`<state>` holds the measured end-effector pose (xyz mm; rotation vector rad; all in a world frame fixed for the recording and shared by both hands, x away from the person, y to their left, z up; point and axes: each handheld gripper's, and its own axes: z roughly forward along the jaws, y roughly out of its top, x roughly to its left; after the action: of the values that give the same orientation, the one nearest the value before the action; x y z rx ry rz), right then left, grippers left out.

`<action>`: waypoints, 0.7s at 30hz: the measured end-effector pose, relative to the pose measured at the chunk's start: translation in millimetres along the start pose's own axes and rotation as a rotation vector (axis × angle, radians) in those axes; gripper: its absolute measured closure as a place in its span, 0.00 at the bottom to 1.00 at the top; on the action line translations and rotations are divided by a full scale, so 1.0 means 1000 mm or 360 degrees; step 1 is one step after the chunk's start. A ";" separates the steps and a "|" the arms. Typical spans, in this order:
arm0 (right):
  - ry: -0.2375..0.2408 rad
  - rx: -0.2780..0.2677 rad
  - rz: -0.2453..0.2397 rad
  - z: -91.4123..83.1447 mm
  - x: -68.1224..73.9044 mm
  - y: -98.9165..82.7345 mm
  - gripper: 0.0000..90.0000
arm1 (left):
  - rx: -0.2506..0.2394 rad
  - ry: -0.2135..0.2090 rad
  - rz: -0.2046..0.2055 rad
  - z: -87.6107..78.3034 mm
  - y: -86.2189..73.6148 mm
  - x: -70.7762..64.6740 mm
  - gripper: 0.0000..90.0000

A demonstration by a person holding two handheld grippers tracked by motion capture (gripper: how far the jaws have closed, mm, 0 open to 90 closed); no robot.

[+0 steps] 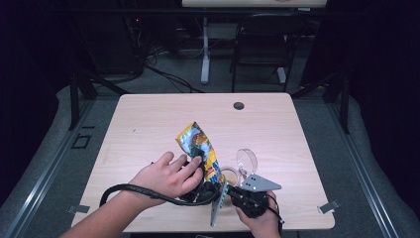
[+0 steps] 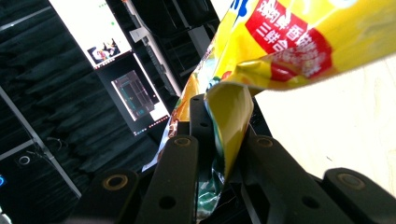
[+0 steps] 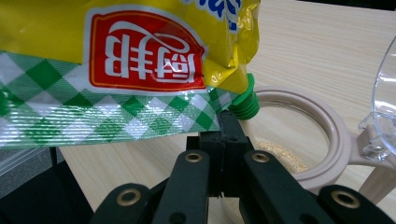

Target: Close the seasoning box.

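Note:
A yellow pouch (image 1: 198,144) with a red label and green-checked bottom hangs tilted over the near middle of the table. My left gripper (image 1: 198,163), under a hand, is shut on a folded edge of the pouch (image 2: 289,42); the foil sits pinched between the jaws of the left gripper (image 2: 224,135). My right gripper (image 1: 229,191) is shut with its tips (image 3: 229,121) at the pouch's (image 3: 116,70) lower seam, beside a green spout (image 3: 245,105). The spout hangs over the beige rim of a round jar (image 3: 327,135) with pale grains inside.
The jar (image 1: 230,173) stands near the front edge with its clear hinged lid (image 1: 246,161) flipped up to the right. A cable hole (image 1: 238,105) sits at the table's far side. A chair (image 1: 262,44) and desk leg stand beyond the table.

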<state>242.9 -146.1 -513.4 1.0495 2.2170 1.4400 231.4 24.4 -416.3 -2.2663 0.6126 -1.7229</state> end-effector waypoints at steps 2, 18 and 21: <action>-0.0002 0.0002 0.0001 0.000 0.000 0.000 1.00 | -0.0001 0.0001 -0.0001 0.000 0.000 0.000 0.96; -0.0002 -0.0001 -0.0001 0.000 0.000 0.000 1.00 | -0.0004 0.0008 0.0007 -0.001 0.000 0.001 0.96; -0.0007 0.0000 0.0001 0.000 0.000 0.000 1.00 | -0.0004 0.0003 0.0003 0.000 0.000 0.001 0.96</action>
<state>242.8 -146.5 -513.0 1.0521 2.2137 1.4365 231.2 23.7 -415.1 -2.2652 0.6170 -1.7246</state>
